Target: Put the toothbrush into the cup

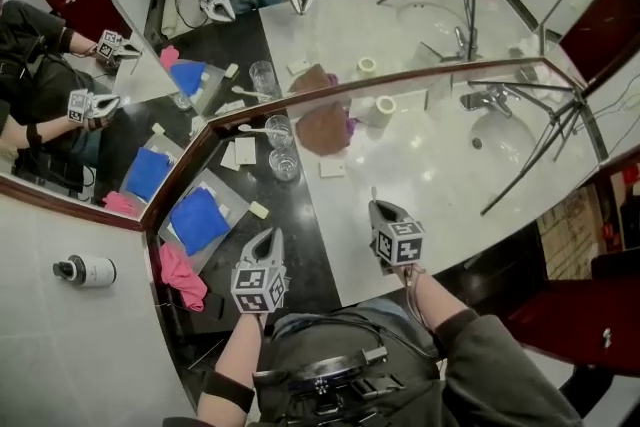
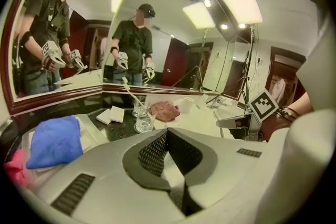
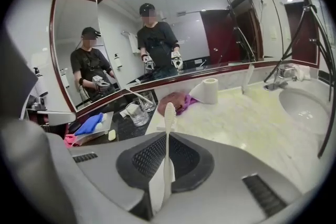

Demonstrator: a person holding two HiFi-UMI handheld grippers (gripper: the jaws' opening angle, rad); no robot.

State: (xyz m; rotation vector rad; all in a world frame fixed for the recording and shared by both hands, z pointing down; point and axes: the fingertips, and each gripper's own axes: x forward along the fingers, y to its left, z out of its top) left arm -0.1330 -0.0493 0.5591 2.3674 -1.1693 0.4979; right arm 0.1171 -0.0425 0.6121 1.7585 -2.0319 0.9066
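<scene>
While we look down in the head view, the left gripper [image 1: 270, 237] and right gripper [image 1: 378, 207] hang over the counter's [image 1: 450, 165] near edge, and the empty glass cup [image 1: 284, 165] stands well apart at the back edge by the mirror. In the left gripper view, its jaws are pressed together on nothing. In the right gripper view, the jaws pinch the white toothbrush [image 3: 168, 128], head pointing away. We judge the carry is in hand; next it must reach the cup, tip down and be released.
</scene>
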